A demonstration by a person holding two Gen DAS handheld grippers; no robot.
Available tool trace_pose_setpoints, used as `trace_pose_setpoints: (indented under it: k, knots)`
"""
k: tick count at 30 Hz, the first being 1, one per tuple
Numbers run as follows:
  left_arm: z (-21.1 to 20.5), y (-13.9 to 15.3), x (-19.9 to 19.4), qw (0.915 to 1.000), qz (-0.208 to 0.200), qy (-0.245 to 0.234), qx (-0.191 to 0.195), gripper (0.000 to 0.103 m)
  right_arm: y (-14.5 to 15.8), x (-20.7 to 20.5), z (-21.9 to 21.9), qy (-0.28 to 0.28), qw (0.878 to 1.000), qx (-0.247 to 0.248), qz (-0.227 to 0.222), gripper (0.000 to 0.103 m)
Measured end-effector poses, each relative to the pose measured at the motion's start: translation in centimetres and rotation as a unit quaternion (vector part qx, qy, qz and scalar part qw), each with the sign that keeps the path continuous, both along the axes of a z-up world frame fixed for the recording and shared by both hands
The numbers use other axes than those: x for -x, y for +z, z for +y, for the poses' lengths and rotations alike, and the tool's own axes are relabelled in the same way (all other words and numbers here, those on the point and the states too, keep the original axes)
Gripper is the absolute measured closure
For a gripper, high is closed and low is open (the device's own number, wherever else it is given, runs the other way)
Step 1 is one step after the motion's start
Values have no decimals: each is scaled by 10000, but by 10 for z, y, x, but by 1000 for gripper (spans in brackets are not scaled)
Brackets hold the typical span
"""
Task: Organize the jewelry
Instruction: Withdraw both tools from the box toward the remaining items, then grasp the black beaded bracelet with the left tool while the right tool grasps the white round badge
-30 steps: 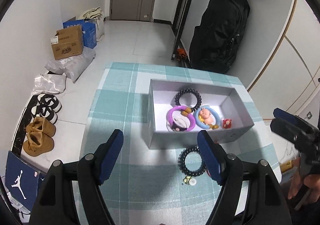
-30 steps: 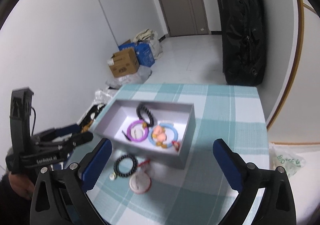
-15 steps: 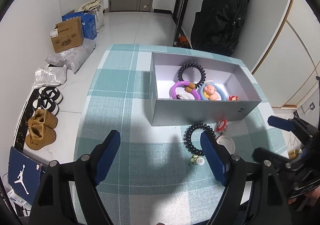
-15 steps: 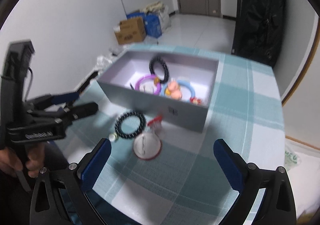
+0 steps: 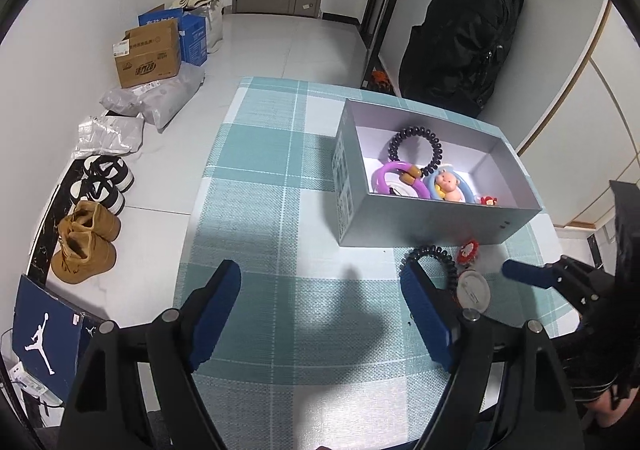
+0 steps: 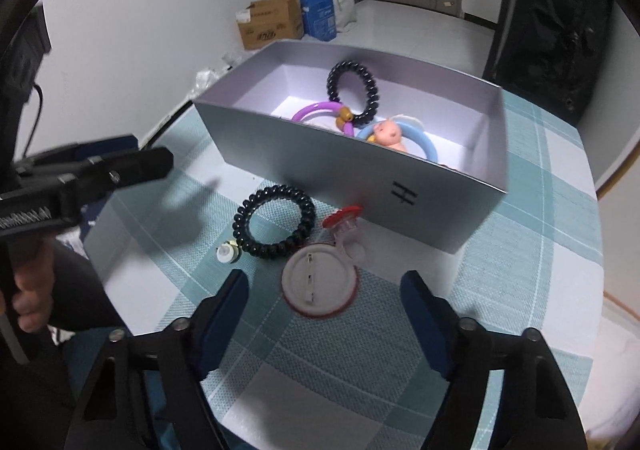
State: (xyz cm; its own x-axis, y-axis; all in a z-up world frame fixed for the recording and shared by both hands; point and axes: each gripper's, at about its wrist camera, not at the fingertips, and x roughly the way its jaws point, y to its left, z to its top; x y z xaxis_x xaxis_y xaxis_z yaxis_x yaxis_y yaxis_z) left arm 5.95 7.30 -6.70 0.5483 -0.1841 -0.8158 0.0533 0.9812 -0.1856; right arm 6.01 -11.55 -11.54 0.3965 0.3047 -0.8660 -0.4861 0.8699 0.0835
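Two grippers over table: my right gripper (image 6: 324, 290) jaws closing astride round badge (image 6: 319, 286), untouched, bound for grey box (image 6: 340, 165); left gripper (image 5: 320, 310) jaws apart, empty.

Teal-and-white checked cloth (image 6: 540, 209) across the table. Silver-grey box (image 6: 332, 165), pale lilac-white inside. Glossy black coiled band (image 6: 275, 228) on the cloth, a second black coil (image 6: 353, 89) in the box. Purple ring (image 6: 316, 111) with amber-brown beads; light blue ring (image 6: 426, 141) round a peach-pink doll (image 6: 390, 135). White round badge (image 6: 319, 286) edged in red. Red-topped clear clip (image 6: 344, 219). Small white-and-yellow charm (image 6: 227, 253). Black grippers, dark blue pads (image 6: 420, 310).
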Motion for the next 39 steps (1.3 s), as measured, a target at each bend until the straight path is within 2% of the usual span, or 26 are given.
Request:
trace_pose_setpoints:
  k: [2, 7, 11, 15, 24, 39]
  knots:
    - [0, 1, 0, 10000, -11, -5, 21, 24, -3, 0, 6, 60, 9999, 126, -6, 39]
    - [0, 3, 0, 10000, -60, -40, 15, 24, -6, 4, 18, 203, 9989, 391, -165, 44]
    - [-1, 4, -1, 9999, -74, -79, 8, 24, -5, 4, 17, 172, 9989, 406, -184, 61]
    - [-3, 2, -3, 9999, -30, -113, 6, 24, -5, 7, 16, 206, 9989, 386, -149, 61]
    - [-23, -3, -6, 9983, 191, -522, 186, 24, 15, 1, -16, -242, 9995, -194, -24, 61]
    - [-68, -22, -17, 9922, 674, -1036, -165, 24, 50, -1, -75, -827, 9917, -971, -180, 61]
